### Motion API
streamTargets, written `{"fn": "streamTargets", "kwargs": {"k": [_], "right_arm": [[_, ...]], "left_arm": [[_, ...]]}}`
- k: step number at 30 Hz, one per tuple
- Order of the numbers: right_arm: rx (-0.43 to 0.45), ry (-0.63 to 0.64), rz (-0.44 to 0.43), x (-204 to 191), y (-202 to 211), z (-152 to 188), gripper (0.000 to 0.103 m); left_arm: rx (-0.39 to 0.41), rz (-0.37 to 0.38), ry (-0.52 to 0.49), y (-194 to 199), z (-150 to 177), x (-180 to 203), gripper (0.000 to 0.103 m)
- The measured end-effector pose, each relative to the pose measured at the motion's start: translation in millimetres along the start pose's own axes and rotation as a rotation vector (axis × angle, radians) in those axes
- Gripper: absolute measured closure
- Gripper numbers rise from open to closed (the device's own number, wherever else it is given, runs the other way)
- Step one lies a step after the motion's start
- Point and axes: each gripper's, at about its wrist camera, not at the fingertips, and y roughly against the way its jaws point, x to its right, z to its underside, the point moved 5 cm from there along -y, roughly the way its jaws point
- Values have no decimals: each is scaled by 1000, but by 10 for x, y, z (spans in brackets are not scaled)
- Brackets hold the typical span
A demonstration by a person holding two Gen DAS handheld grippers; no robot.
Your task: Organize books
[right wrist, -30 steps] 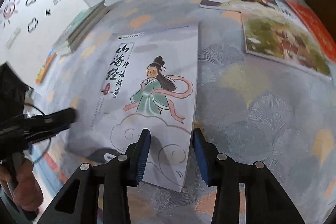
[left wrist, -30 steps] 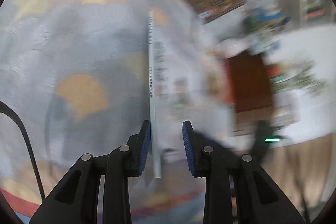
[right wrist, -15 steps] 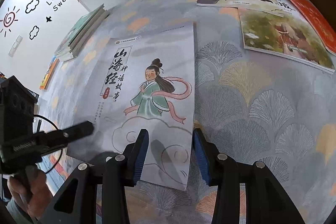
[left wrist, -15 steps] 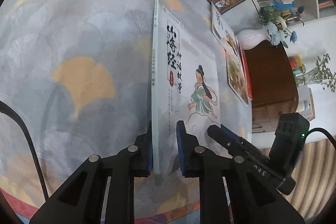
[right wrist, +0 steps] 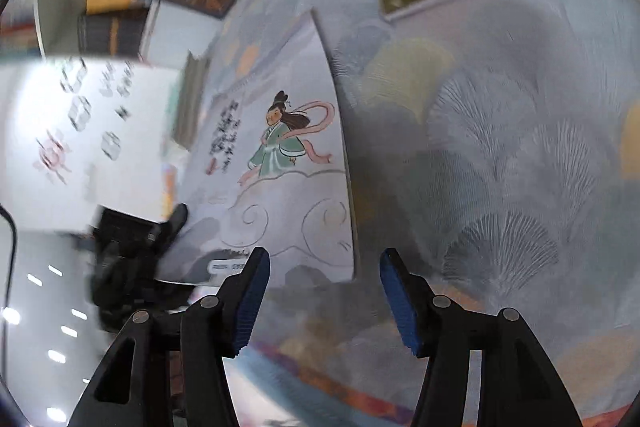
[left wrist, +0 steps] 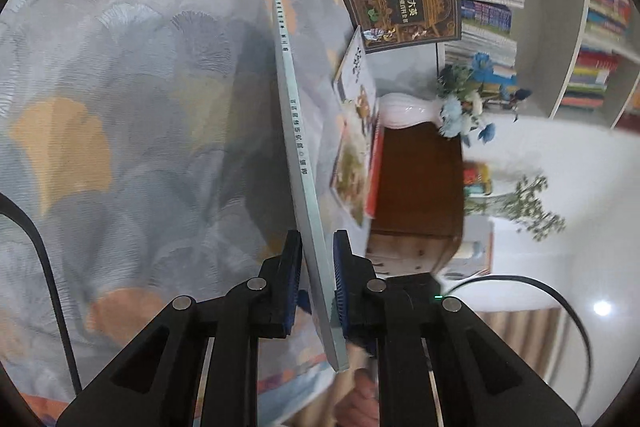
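Observation:
My left gripper (left wrist: pixel 317 291) is shut on the spine edge of a thin pale grey picture book (left wrist: pixel 298 151), which it holds tilted up off the patterned tablecloth (left wrist: pixel 132 115). The book's cover, with a girl in a green robe, shows in the right wrist view (right wrist: pixel 280 155), raised on its left side where the left gripper (right wrist: pixel 160 239) holds it. My right gripper (right wrist: pixel 322 301) is open and empty, just in front of the book's near edge. Other picture books (left wrist: pixel 356 147) lie flat further right.
Two dark ornate books (left wrist: pixel 404 7) lean at the back of the table. A white vase with blue flowers (left wrist: pixel 412 109) stands by a brown cabinet (left wrist: pixel 416 183). Bookshelves (left wrist: pixel 560 27) fill the back wall. A stack of books (right wrist: pixel 192 99) lies at the left.
My left gripper has closed on the book's spine and lifted that side off the cloth. My right gripper has opened wider and drawn back from the book's near edge.

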Motion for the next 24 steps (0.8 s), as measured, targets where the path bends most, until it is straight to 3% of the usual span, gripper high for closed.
{"fn": "streamTargets", "kwargs": {"k": [3, 7, 8, 9, 13, 18, 24], "right_arm": [[-15, -67, -123, 35, -79, -63, 47], [13, -62, -184, -76, -243, -229, 49], [21, -57, -189, -116, -274, -267, 59], [28, -45, -176, -154, -309, -296, 62], [38, 93, -62, -336, -344, -290, 73], [57, 336, 175, -576, -408, -171, 74], [74, 535, 317, -793, -432, 88, 75]], "left_arm": [[-9, 42, 22, 9, -35, 30, 91], [-28, 66, 47, 28, -56, 24, 91], [-26, 52, 44, 31, -58, 16, 91], [-20, 37, 37, 25, -69, 21, 91], [-16, -64, -2, 55, -75, -48, 91], [-28, -240, -151, 12, 0, -35, 92], [-29, -344, -300, 96, 114, 89, 92]]}}
